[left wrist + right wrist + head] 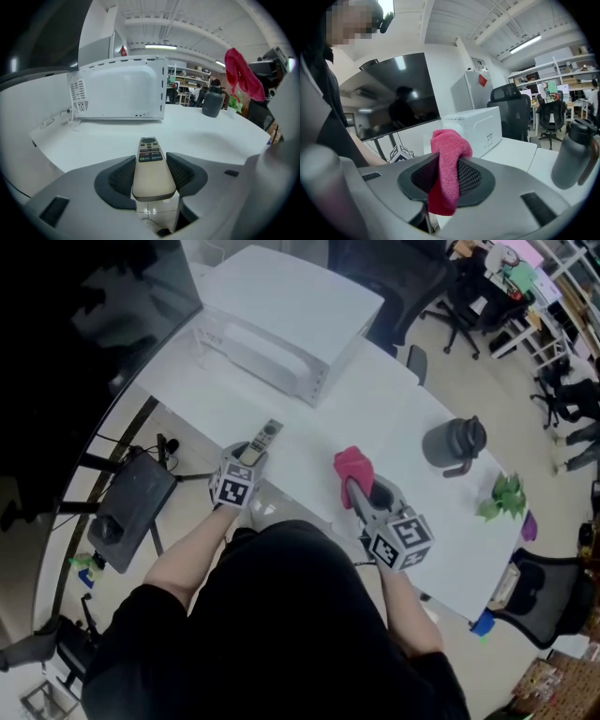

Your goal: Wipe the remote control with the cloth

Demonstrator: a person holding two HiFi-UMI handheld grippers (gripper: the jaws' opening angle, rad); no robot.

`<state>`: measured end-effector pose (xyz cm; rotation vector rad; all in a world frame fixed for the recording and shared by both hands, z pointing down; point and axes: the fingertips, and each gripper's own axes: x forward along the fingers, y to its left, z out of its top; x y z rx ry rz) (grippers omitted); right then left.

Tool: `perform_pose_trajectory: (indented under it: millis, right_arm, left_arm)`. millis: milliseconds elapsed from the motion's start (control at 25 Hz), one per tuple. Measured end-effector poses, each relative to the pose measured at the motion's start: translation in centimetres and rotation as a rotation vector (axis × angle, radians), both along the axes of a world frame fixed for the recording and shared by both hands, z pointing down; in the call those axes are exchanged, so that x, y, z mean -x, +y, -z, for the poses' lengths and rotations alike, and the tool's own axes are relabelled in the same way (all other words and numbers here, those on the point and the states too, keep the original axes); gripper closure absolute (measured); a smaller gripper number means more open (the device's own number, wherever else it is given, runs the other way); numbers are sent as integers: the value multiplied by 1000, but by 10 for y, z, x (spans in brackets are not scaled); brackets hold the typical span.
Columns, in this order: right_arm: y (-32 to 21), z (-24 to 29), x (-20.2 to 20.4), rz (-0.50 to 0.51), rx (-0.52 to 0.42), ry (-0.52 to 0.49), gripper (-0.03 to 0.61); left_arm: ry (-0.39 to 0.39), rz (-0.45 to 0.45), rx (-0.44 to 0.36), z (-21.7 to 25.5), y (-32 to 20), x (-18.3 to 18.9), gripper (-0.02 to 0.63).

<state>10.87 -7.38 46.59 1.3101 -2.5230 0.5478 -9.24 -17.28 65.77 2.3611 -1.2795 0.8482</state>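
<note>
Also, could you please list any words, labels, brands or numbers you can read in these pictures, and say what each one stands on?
Nothing can be read as text.
On the remote control: coloured button labels, too small to read.
On the white microwave: a small side label, blurred.
On the tall grey cabinet: a red sticker, unreadable.
On the marker cubes: black-and-white square patterns only, no words.

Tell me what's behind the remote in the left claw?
Behind the remote, past bare white table, stands a white microwave. The left claw covers whatever is right under the remote.
</note>
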Motion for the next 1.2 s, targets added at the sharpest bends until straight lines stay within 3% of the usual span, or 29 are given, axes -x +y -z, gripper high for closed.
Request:
perform_pose_trajectory:
  millis: [320,800,1000,1200]
  right_arm:
    - [1,-1,1,11,7,19,479]
    - [-2,2,2,17,2,22,479]
    - [-10,-1,-2,1,9,41,479]
    - [-35,-32,-13,-22,55,125,479]
  left_arm:
    - [-94,-15,57,-39,-1,7,408]
    - [-141,-17,81,-50,-1,9,371]
    - [-118,-15,46,-33,-3,10,371]
    - [-50,-5,-17,3,3,14,371]
